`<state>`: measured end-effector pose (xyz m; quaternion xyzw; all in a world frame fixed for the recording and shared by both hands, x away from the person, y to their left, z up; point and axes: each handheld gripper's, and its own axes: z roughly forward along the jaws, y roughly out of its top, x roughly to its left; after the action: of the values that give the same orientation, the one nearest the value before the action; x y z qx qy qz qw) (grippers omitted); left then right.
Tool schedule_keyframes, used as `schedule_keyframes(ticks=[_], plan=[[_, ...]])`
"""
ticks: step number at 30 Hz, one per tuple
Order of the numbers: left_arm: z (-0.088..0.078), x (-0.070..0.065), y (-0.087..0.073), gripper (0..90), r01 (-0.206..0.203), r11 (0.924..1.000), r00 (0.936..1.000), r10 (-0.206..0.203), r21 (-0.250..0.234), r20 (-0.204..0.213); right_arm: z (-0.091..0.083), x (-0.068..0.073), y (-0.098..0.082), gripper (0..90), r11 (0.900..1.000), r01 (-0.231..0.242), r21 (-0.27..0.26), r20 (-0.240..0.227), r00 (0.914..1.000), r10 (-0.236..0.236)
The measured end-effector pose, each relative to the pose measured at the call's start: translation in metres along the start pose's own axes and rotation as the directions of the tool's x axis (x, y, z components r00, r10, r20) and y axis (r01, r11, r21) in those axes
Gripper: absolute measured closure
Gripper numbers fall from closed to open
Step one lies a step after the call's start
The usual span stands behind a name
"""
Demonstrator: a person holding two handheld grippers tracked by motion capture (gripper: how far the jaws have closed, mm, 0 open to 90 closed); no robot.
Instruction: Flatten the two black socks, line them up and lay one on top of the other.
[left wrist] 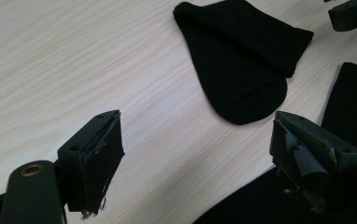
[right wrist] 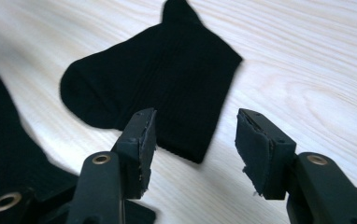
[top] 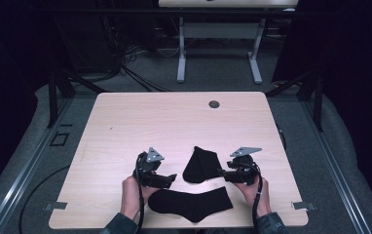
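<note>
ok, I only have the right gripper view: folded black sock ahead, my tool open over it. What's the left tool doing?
Observer: The left tool is open, with nothing between its jaws, just bare table.
Operator: And the dark patch at my left edge?
Observer: It's a second black sock, laid flat at full length, nearer the person than the folded sock.
Operator: Where's the left tool sitting?
Observer: Just beyond the second sock's left end, pointing at the folded sock.
</note>
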<state>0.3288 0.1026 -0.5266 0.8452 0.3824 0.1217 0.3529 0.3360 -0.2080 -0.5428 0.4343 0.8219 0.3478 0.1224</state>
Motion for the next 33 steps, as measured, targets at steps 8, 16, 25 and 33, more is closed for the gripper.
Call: schedule_keyframes(ticks=[8, 16, 25, 33], plan=[[0.034, -0.023, 0.014, 23.9, -0.050, 0.9968, 0.9973, 0.046, 0.063, 0.057, 0.013, 0.012, 0.004, 45.0, 0.997, 0.069, 0.017, -0.040, 0.9969, -0.068], [0.064, -0.031, 0.022, 35.3, -0.082, 0.9854, 0.9945, 0.071, 0.149, 0.077, 0.028, 0.018, 0.007, 43.9, 0.989, 0.120, 0.081, -0.049, 0.9921, -0.116], [0.075, -0.028, 0.025, 54.5, -0.090, 0.9769, 0.9944, 0.077, 0.194, 0.073, 0.037, 0.019, 0.006, 54.6, 0.980, 0.147, 0.132, -0.026, 0.9891, -0.145], [0.074, -0.025, 0.026, 77.2, -0.094, 0.9746, 0.9933, 0.078, 0.203, 0.085, 0.039, 0.022, 0.007, 76.9, 0.974, 0.181, 0.135, 0.005, 0.9830, -0.183]])
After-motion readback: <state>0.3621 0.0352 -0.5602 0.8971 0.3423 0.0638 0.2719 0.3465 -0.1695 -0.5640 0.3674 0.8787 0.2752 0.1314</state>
